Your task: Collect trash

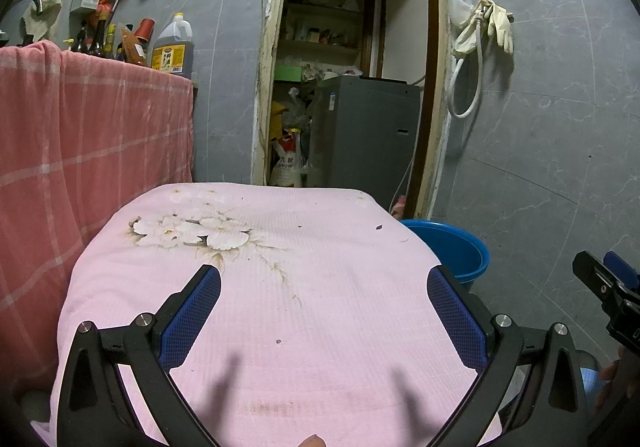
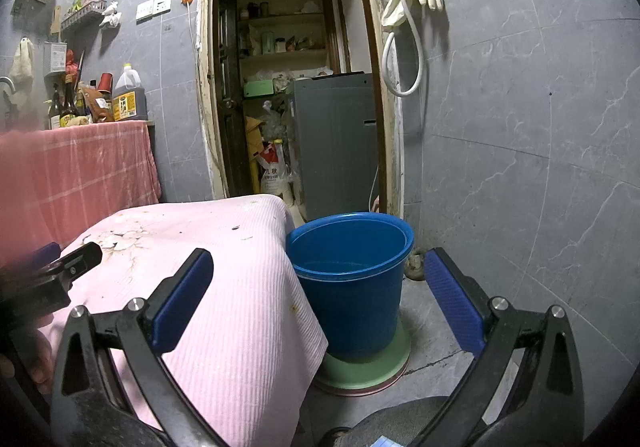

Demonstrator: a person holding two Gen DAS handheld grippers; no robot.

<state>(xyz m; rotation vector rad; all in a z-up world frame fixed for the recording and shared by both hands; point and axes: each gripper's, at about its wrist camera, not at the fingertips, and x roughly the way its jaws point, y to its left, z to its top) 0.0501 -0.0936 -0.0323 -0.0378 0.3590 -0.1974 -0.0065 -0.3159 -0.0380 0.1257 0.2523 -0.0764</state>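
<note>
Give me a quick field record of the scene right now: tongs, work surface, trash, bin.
left tongs: open, empty, above the pink cloth
right tongs: open, empty, aimed at the bucket and cloth edge
surface: pink floral ribbed cloth draped over a table
trash: small dark scraps near the cloth's far right corner; one fleck mid-cloth
bin: round blue plastic bucket on the floor beside the cloth, standing on a green disc
</note>
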